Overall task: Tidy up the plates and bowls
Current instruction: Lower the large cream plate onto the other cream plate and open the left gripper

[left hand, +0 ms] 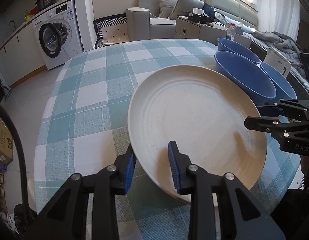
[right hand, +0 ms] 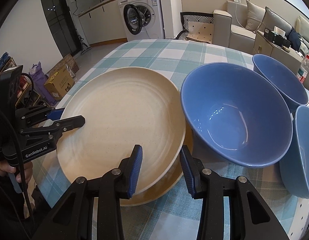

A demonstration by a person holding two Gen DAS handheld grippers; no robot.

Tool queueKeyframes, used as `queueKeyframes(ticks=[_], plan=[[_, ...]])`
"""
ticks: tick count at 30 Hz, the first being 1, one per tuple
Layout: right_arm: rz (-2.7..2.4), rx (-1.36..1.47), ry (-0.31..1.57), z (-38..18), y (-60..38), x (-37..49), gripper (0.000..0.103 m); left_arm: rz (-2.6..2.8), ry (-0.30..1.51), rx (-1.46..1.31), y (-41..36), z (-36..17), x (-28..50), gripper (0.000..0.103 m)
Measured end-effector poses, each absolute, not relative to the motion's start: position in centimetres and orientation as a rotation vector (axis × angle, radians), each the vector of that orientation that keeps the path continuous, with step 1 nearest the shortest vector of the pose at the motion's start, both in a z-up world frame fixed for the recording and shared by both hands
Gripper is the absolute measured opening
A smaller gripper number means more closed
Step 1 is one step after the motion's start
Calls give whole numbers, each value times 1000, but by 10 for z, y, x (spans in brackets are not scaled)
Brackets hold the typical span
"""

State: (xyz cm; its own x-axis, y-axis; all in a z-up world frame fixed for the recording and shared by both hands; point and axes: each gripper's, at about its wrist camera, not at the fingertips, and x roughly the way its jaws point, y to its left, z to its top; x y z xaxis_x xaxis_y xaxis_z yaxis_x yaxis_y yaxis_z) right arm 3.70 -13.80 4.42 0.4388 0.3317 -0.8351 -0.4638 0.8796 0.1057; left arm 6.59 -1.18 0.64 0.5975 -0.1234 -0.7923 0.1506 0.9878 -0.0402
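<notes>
A cream plate lies tilted on the checked table, its upper edge resting on a second cream plate below it in the right wrist view, where the upper plate fills the middle. My left gripper is open, its fingers straddling the plate's near rim. My right gripper is open, its fingers either side of the plates' right rim; it also shows in the left wrist view. Three blue bowls stand to the right: a near one, a far one, and one at the edge.
The table has a blue and white checked cloth. A white kettle stands behind the bowls. A washing machine, a sofa and cardboard boxes lie beyond the table.
</notes>
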Motion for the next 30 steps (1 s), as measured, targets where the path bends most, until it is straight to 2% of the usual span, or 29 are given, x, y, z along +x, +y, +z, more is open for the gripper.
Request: queueKeyframes(ticks=[30], plan=[[452, -211, 1020, 30, -137, 39, 41, -147, 983, 105, -25, -12, 77, 32]])
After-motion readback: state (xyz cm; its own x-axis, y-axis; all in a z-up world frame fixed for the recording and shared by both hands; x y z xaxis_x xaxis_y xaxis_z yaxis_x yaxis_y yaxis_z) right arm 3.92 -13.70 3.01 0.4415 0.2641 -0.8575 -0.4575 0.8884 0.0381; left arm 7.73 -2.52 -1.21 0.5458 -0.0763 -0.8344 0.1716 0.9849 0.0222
